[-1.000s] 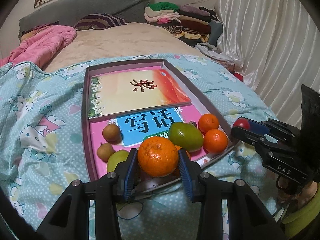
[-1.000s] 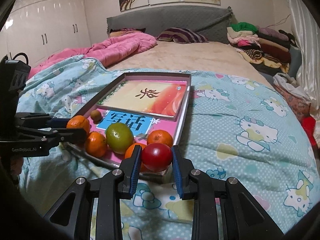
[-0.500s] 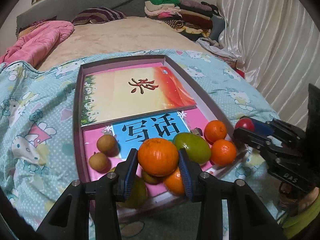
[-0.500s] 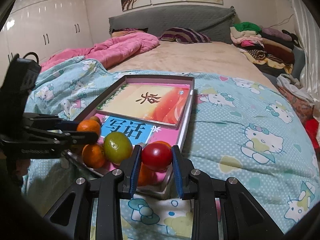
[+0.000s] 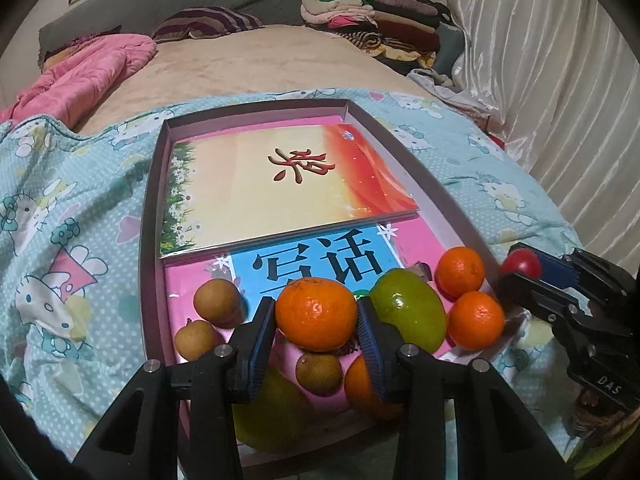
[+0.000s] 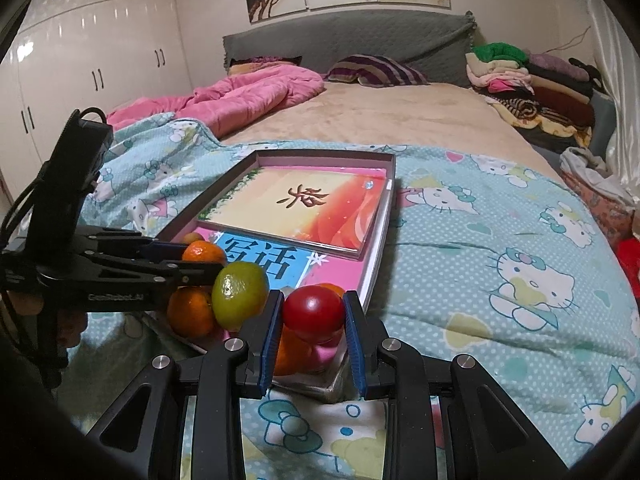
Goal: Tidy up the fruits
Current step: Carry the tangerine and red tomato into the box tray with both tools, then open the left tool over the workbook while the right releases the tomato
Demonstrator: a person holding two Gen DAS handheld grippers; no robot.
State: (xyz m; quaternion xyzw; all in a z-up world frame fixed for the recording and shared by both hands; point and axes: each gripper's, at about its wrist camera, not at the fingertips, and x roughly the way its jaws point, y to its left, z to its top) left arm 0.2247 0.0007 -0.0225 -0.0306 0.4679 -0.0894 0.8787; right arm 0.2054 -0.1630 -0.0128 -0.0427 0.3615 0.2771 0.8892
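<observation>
Left gripper (image 5: 316, 316), pinching orange (image 5: 316, 312), is advancing over tray (image 5: 152, 216); right gripper (image 6: 314, 314) is pinching tomato (image 6: 314, 312), waiting—placement nearing.

fruit crowding tray (image 5: 149, 216) near end (books (image 5: 280, 184) beyond), bedspread (image 6: 500, 248) clear alongside

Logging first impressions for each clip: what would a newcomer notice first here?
Each claw grips a fruit: the left claw an orange, the right claw a small red fruit. Beyond them, a shallow box on the cartoon-cat bedspread holds bright books and fruit at its near end.
</observation>
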